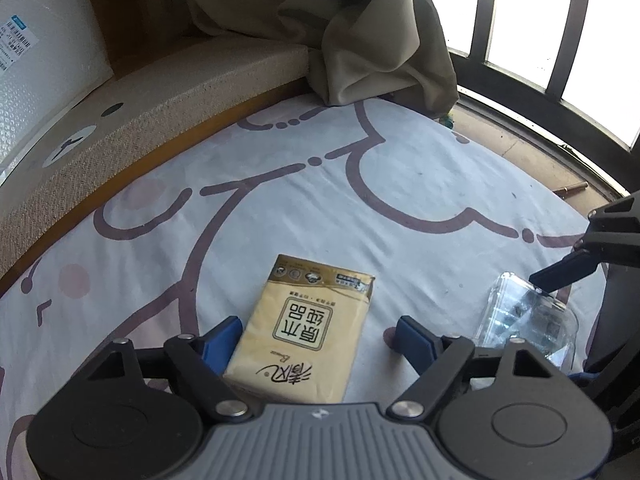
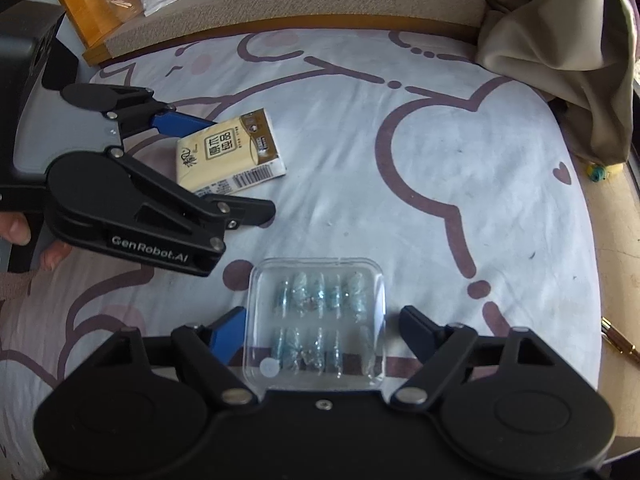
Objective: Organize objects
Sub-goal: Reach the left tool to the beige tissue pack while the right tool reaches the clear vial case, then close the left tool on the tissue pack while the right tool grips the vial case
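We hold the left gripper spread wide around the yellow tissue pack, which lies flat on the printed sheet; its left pad looks to touch the pack, the right stands apart. The right gripper likewise straddles the clear plastic case, jaws parted. To grasp well, we judge each should be centred, then closed gently on the long sides
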The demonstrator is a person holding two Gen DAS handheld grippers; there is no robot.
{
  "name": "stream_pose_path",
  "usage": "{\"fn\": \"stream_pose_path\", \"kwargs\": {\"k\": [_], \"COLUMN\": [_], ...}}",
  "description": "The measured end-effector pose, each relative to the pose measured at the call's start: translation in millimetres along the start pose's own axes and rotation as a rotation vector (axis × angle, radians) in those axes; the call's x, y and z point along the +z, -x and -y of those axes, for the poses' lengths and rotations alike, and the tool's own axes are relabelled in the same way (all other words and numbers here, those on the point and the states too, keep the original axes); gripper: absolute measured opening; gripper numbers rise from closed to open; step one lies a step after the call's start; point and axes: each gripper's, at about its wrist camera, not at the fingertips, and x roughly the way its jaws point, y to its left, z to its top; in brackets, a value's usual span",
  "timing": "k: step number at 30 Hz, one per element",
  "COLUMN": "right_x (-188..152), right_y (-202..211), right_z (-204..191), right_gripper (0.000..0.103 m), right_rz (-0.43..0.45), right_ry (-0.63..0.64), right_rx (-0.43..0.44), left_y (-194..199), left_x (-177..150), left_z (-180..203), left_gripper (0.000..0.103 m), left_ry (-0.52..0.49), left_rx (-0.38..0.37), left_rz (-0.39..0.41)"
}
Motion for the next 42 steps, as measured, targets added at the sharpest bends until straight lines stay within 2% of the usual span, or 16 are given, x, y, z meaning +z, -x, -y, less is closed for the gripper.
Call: {"fn": "stream_pose_path", "kwargs": {"k": [6, 9, 12, 17, 24, 35, 42], "right_x": [0, 0, 0, -2, -5, -8, -18], "right_y": [0, 1, 3, 5, 22, 81, 114], "right_z": [-3, -3, -3, -4, -6, -16, -29], "right_gripper": [0.074, 0.073, 0.073, 0.073, 0.073, 0.073, 0.073], "right_rz": [0.008, 0.012, 0.017, 0.030, 0.085, 0.176, 0.233], "right_ry": [0.034, 0.039, 0.049, 0.054, 0.050, 0.032, 0.042], "right_rx": [-0.024, -0.022, -0.022, -0.014, -0.025, -0.014, -0.020], "left_y": [1, 4, 7, 14, 35, 96, 135], "left_x": [2, 2, 0, -5, -10, -13, -19], "left_z": [-2, -2, 2, 7, 6, 33, 51], "left_gripper": [0.073, 0.063, 0.059, 0.058, 0.058, 0.058, 0.058], "left_ry": [0.029, 0.042, 0.031, 0.041, 0.157, 0.238, 0.250], "left_rx": [0.022, 0.021, 0.041, 0.077, 0.157, 0.223, 0.286], "left_rz": [0.004, 0.006, 0.013, 0.017, 0.023, 0.063, 0.090]}}
